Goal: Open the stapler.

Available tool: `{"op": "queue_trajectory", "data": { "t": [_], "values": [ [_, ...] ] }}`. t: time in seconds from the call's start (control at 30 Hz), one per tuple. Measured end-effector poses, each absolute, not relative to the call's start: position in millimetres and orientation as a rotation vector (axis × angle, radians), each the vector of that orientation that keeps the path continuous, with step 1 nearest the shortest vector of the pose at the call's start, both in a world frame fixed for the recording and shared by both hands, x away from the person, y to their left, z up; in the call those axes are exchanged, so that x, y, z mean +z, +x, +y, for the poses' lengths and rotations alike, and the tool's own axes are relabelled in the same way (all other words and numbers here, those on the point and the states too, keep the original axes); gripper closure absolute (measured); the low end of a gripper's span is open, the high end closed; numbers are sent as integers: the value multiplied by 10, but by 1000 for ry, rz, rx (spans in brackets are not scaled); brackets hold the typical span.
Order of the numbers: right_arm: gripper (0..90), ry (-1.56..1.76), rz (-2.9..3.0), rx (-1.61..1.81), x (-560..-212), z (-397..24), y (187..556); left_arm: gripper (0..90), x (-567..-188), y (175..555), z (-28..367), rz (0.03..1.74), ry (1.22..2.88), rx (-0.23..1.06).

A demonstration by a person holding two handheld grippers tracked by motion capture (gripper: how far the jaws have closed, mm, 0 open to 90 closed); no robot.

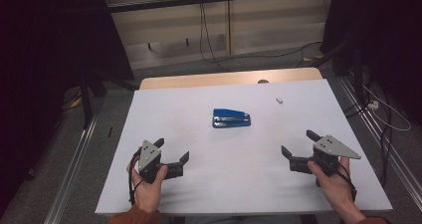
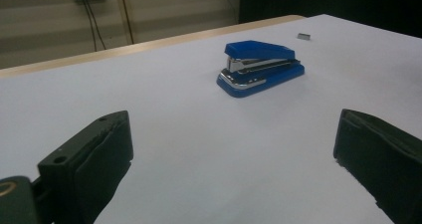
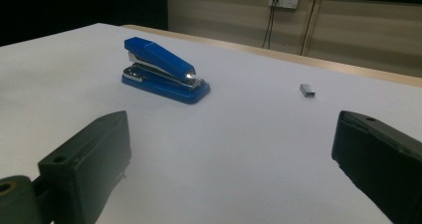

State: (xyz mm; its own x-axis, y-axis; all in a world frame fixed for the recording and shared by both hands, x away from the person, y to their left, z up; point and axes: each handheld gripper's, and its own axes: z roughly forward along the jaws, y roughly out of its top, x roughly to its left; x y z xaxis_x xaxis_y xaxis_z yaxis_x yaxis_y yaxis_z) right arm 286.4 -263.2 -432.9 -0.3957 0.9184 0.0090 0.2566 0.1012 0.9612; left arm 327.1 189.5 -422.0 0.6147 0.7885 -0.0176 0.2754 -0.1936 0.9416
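- Left gripper [image 1: 173,151] rests low at the near left of the white table [image 1: 164,109], jaws spread wide and holding nothing.
- Right gripper [image 1: 297,144] sits at the near right, jaws just as wide apart and likewise empty.
- Between and beyond them, near the middle of the table, lies the blue stapler [image 1: 231,118], closed, flat on its base and well apart from both grippers.
- Its hinged end points toward the left side, seen from the left gripper view [image 2: 260,66]; its metal nose faces right, seen from the right gripper view [image 3: 164,71].
- A small block of staples [image 1: 279,100] lies farther back on the right, apart from the stapler.
- Judging by this, the work stands at its opening step: the reach toward the stapler has not begun.
- Next move likely calls for one gripper to travel forward and inward, line its open jaws across the stapler's narrow sides, then close; the other may need to steady the base.
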Motion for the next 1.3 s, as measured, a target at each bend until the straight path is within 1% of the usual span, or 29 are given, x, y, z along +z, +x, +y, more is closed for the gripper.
{"op": "queue_trajectory", "data": {
  "t": [0.2,0.3,0.4,0.5,0.6,0.87,1.03,1.13,1.3],
  "values": [
    [19,1133,1777,1347,-4325,-2532,2951,46,-4239,3318,1803,844,1813,545],
    [19,1123,1795,1351,-4331,-2485,2986,46,-4237,3323,1754,824,1826,555],
    [19,1114,1809,1353,-4332,-2433,3017,65,-4236,3387,1683,857,1830,550],
    [19,1100,1821,1355,-4322,-2381,3052,65,-4257,3436,1622,858,1831,526],
    [15,1096,1817,1361,-4317,-2374,3072,65,-4258,3468,1611,844,1836,531],
    [9,1076,1820,1357,-4284,-2271,3179,48,-4216,3578,1509,825,1782,524],
    [6,1062,1854,1402,-4263,-2237,3236,44,-4202,3644,1401,780,1802,526],
    [4,1041,1863,1401,-4258,-2221,3254,46,-4223,3686,1344,754,1816,499],
    [1,1027,1884,1428,-4227,-2176,3319,46,-4251,3763,1279,758,1827,509]
  ]
}}
